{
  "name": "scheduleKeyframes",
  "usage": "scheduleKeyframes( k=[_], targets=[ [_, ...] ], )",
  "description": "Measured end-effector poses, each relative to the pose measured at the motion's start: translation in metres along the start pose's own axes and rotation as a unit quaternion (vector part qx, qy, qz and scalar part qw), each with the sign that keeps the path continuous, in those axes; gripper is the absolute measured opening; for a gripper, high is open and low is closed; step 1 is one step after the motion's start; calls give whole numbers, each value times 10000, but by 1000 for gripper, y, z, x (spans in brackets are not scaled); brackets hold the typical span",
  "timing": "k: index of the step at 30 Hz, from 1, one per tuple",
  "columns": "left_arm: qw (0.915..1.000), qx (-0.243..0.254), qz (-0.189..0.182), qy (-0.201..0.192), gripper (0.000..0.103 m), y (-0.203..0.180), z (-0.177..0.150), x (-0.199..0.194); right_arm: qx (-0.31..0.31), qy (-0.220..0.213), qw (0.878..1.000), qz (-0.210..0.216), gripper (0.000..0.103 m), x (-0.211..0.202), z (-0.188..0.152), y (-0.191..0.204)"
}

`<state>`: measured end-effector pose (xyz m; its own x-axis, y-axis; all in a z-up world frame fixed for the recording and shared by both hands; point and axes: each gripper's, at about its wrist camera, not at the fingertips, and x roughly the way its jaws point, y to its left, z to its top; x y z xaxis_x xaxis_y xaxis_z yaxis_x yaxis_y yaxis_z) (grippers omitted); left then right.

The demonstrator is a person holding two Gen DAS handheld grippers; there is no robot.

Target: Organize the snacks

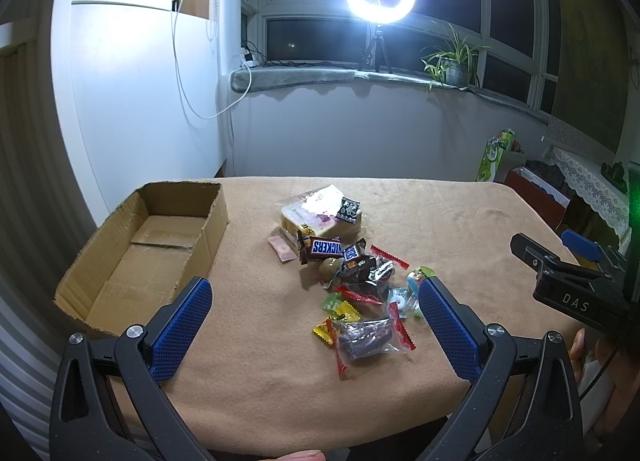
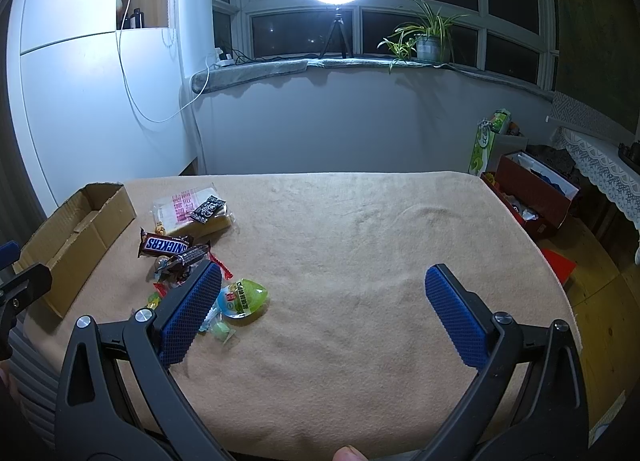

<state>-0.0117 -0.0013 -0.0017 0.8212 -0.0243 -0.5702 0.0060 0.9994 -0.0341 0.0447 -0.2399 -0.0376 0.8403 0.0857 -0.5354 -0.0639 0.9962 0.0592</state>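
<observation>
Snacks lie in a loose heap on the tan cloth-covered table (image 1: 460, 229), just right of the open brown cardboard box (image 1: 140, 245), whose floor shows no snacks yet, so I judge the sorting not begun. Largest is the clear-bagged loaf of sliced bread (image 1: 316, 213) at the far end of the heap: light, soft, easily crushed, best taken by the slack plastic at its end or with a gentle pinch across its width. Next comes the brown Snickers bar (image 1: 324, 248), stiff enough to grip firmly across its middle, though the wrapper is probably slick. Nearer lies a clear crinkly packet holding something dark (image 1: 366, 337), floppy, likely to slide unless pinched on the contents rather than the film. The green egg-shaped plastic capsule (image 2: 242, 297) is hard, rounded and likely to squirt out of the pads. Smallest are the yellow, green and red wrapped candies (image 1: 340, 313), light and thin, needing a low pinch against the cloth. The left gripper (image 1: 316, 301) hangs over the heap, jaws spread wide, holding nothing; the right gripper (image 2: 324, 285) hangs over bare cloth, likewise wide apart and unladen.
</observation>
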Motion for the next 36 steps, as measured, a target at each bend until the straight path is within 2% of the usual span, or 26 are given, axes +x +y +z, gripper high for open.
scheduleKeyframes(
  k=[36],
  targets=[
    [10000, 16, 7, 24, 103, 6, 0, 0, -70, 0, 10000, 22, 103, -1, 3, 6]
  ],
)
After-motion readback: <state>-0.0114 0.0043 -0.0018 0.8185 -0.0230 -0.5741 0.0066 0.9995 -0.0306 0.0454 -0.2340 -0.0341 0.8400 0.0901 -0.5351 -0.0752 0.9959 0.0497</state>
